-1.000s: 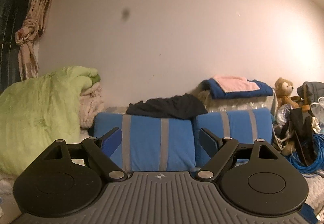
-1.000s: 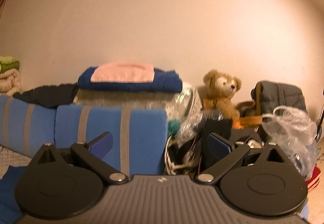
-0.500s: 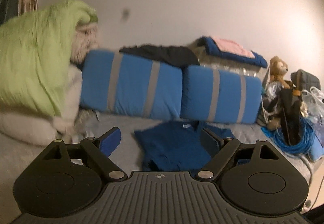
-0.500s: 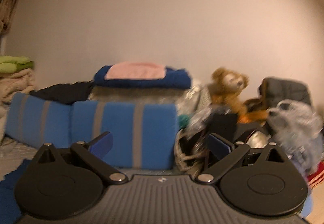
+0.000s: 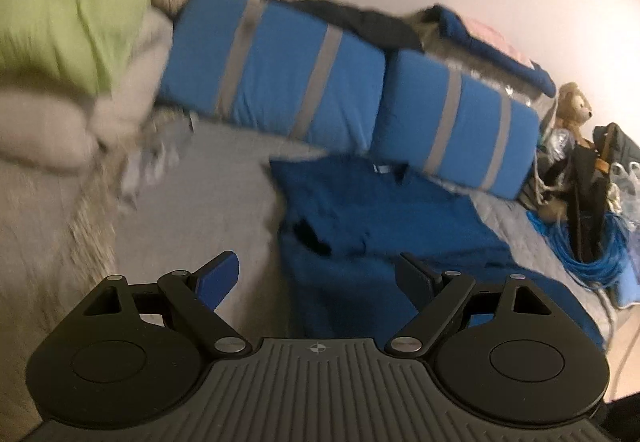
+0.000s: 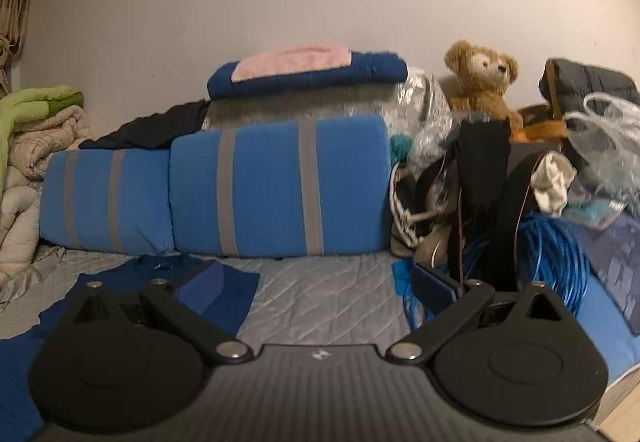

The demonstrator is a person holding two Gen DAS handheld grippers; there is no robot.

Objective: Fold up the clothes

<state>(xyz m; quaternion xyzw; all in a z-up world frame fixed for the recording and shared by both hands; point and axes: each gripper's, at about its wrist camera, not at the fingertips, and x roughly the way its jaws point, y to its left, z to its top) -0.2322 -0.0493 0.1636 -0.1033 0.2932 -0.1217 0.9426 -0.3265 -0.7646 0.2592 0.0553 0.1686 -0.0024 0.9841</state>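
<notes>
A dark blue T-shirt (image 5: 380, 218) lies spread and rumpled on the grey quilted bed (image 5: 200, 202), collar toward the pillows. My left gripper (image 5: 318, 274) is open and empty, hovering above the shirt's near left part. In the right wrist view only the shirt's right edge (image 6: 132, 278) shows at lower left. My right gripper (image 6: 316, 282) is open and empty, above the bare quilt (image 6: 328, 302) right of the shirt.
Two blue pillows with grey stripes (image 5: 360, 82) line the wall behind the shirt, with folded clothes (image 6: 308, 74) on top. A green and beige bedding heap (image 5: 68, 2) is at left. A teddy bear (image 6: 482, 82), bags and a blue cable coil (image 6: 556, 254) crowd the right side.
Both grippers have tilted downward from the wall toward the bed. The blue shirt has come into view under the left gripper, and the quilt under the right one. Both stay open.
</notes>
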